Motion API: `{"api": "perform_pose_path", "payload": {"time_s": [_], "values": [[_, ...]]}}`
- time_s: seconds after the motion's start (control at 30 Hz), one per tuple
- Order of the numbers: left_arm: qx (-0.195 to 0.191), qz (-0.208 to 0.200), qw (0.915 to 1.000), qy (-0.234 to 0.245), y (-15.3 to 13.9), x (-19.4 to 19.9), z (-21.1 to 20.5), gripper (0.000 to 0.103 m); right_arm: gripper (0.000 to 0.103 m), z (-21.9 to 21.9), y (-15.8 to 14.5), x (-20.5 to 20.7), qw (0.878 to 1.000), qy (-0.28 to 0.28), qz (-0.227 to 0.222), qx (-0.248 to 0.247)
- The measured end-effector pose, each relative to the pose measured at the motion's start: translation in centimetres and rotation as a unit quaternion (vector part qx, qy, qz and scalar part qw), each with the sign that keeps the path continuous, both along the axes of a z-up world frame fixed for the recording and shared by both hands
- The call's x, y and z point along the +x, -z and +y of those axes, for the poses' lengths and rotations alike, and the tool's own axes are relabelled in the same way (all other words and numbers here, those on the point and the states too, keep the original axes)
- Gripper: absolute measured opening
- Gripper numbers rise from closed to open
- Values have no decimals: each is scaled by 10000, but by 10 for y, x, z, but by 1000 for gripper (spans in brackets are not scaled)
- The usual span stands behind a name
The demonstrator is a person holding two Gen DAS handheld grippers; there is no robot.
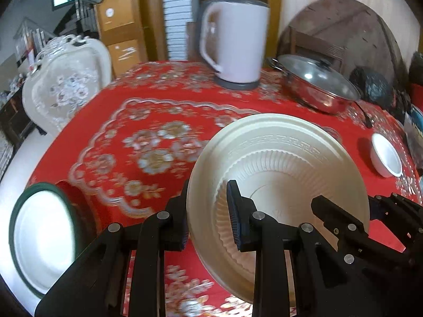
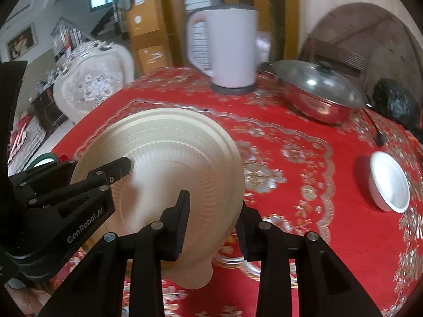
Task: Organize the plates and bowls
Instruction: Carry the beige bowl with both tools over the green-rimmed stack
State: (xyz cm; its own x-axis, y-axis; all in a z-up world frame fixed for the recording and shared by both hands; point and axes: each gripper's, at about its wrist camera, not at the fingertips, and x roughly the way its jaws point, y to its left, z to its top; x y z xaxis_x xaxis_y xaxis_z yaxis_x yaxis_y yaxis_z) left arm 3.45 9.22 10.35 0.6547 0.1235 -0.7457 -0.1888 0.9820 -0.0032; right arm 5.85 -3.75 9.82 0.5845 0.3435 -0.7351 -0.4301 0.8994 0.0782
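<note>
- The cream plate [image 1: 277, 174] is off the red tablecloth [image 1: 148, 121], tilted up on edge above the near part of the table, well in front of the white kettle [image 1: 234, 45]; a two-sided hold like this probably keeps a thin, wide plate from flexing or swinging.
- The left gripper [image 1: 208, 216] pinches the plate's left rim: one pad sits on the ribbed inner face, the other behind the rim, with only the plate's thickness between them.
- The right gripper [image 2: 212, 222] straddles the plate's right rim [image 2: 232, 158], one finger on each face; there looks to be a gap on the outer side, so I cannot tell whether it is clamped or merely closing.
- In front of the kettle and to its left, at the table's near edge, lies a green-rimmed plate [image 1: 43, 240], a likely stacking spot.
- In front of the kettle and to its right sits a small white bowl [image 2: 388, 182], upright and well apart from the held plate.
- Just right of the kettle stands a lidded steel pot [image 1: 317, 87]; it looks like bystander cookware.
</note>
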Motion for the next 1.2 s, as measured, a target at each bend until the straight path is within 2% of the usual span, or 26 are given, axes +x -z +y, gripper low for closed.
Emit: {"api": "perform_pose_path", "payload": {"time_s": [0.67, 1.2], "values": [[-85, -199, 9933, -1136, -9, -76, 126, 25, 34, 132, -10, -34, 9921, -1214, -176, -247], [-93, -246, 9853, -1689, -11, -113, 184, 25, 34, 205, -7, -51, 9819, -1841, -207, -404]]}}
